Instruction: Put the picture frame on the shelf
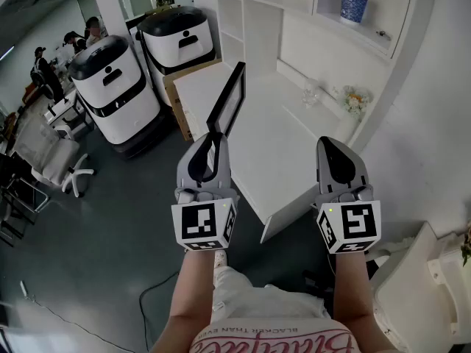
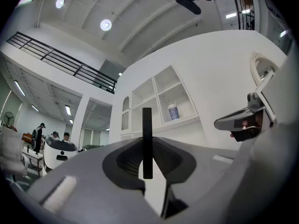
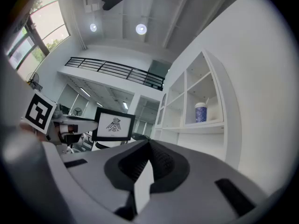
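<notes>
A black picture frame (image 1: 228, 100) stands upright and edge-on above the white counter (image 1: 280, 153), with my left gripper (image 1: 210, 142) shut on its lower edge. In the left gripper view the frame's thin black edge (image 2: 147, 134) rises between the jaws of that gripper (image 2: 147, 155). The right gripper view shows the frame's face (image 3: 113, 125), which carries a bird drawing. My right gripper (image 1: 335, 149) hovers beside the left one over the counter's near end, shut with nothing in it (image 3: 149, 146). The white shelf unit (image 1: 324, 20) stands behind the counter.
A blue patterned cup (image 1: 355, 2) sits in an upper shelf compartment. A small glass (image 1: 310, 94) and a little flower (image 1: 355, 101) are on the counter by the wall. Two white service robots (image 1: 114, 87) and office chairs (image 1: 51, 160) are on the left.
</notes>
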A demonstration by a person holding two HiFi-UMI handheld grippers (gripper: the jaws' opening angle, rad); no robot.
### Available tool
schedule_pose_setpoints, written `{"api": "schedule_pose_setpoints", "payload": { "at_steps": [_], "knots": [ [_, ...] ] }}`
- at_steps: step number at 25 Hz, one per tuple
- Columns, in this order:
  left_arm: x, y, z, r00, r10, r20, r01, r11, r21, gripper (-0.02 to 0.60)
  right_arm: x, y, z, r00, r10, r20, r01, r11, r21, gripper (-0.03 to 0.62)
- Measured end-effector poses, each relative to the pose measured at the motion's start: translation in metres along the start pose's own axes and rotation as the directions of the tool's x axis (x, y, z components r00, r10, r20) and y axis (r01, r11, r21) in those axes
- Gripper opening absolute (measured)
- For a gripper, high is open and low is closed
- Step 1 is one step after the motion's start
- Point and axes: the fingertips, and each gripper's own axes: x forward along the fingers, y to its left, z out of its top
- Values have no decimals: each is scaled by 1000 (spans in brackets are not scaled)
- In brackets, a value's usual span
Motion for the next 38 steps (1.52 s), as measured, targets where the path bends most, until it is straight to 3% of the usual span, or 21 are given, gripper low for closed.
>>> {"api": "schedule_pose_setpoints", "payload": {
  "at_steps": [5,11,21,26,38],
  "knots": [
    [24,23,-7,1000,-9,-4,9,1000,-2,67,30,2,-3,1000,-13,-10,13,1000,7,8],
    [55,62,-15,999,-37,4,37,999,4,67,75,15,-1,1000,-25,12,24,997,80,8],
    [97,159,-28,998,-60,18,59,997,48,67,171,69,5,999,-34,10,34,997,66,8],
    [112,205,-38,997,-73,11,72,997,27,67,216,107,9,1000,-21,0,20,998,61,8],
    [141,260,-57,997,-78,-5,78,997,13,67,277,135,5,999,-16,-33,17,999,36,8]
  ]
}}
